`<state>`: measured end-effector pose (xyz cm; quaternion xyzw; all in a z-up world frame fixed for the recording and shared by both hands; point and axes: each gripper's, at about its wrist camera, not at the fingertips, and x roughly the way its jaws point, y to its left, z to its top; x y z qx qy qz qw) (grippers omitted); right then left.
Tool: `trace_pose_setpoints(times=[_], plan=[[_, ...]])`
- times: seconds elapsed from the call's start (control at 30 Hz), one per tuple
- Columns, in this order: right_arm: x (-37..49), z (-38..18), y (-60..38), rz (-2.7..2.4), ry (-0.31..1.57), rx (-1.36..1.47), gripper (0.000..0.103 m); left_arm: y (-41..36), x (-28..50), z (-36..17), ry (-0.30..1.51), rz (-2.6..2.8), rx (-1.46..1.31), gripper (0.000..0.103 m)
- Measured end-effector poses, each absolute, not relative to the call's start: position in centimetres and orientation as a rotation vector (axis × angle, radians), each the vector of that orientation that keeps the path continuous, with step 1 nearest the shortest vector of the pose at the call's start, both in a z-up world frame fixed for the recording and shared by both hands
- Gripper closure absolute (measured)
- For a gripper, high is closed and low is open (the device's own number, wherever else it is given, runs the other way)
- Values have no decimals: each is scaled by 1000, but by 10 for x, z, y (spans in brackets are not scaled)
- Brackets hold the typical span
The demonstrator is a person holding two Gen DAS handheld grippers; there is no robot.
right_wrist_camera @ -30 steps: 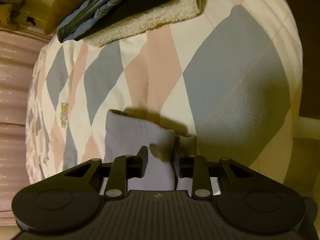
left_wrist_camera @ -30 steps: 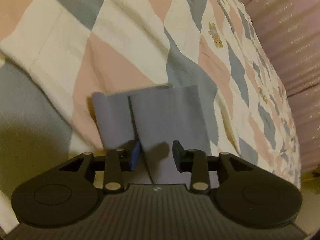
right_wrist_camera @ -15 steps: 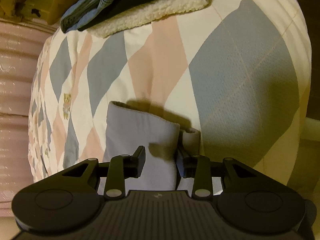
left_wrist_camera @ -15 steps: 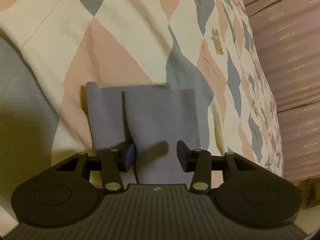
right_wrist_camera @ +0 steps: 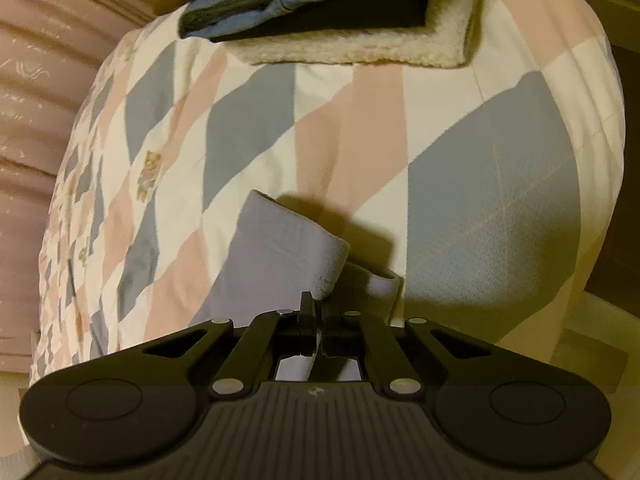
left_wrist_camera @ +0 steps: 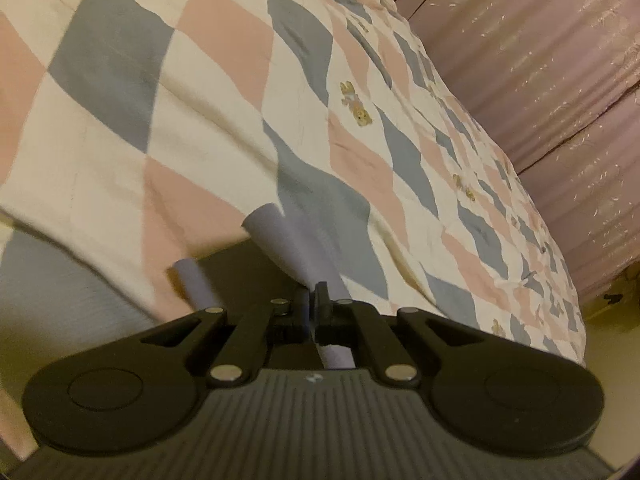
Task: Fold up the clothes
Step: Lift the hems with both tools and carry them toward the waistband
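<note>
Your garment [right_wrist_camera: 276, 256] is plain lavender-grey knit, smooth, folded into soft rolled edges, lying on the quilt [right_wrist_camera: 360, 128]. Your left gripper [left_wrist_camera: 311, 300] is clenched on one fold of it; your right gripper [right_wrist_camera: 318, 312] is clenched on its hemmed corner. The quilt is diamond-patterned pink, grey and cream.

Both grippers point steeply downward, the left gripper [left_wrist_camera: 311, 304] with its black fingers [left_wrist_camera: 322, 300] pinched tight together on a fold of the lilac garment [left_wrist_camera: 280, 240], the right gripper [right_wrist_camera: 316, 320] likewise clamped, fingers [right_wrist_camera: 306, 320] pressed onto that same cloth's edge
</note>
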<state>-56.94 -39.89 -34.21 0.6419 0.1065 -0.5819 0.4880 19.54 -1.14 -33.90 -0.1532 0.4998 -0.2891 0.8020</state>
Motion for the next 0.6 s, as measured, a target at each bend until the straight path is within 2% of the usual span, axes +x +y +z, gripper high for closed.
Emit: trace_pose_setpoints(times=[0.47,0.6], plan=[[-577,-284,-409,-1347,234,1506,101,-35,215,-308,1003,-710,-250,103],[-579,-303,-403,-1378,316,1513,101,-26,208,-327,1044,-661,-222,103]])
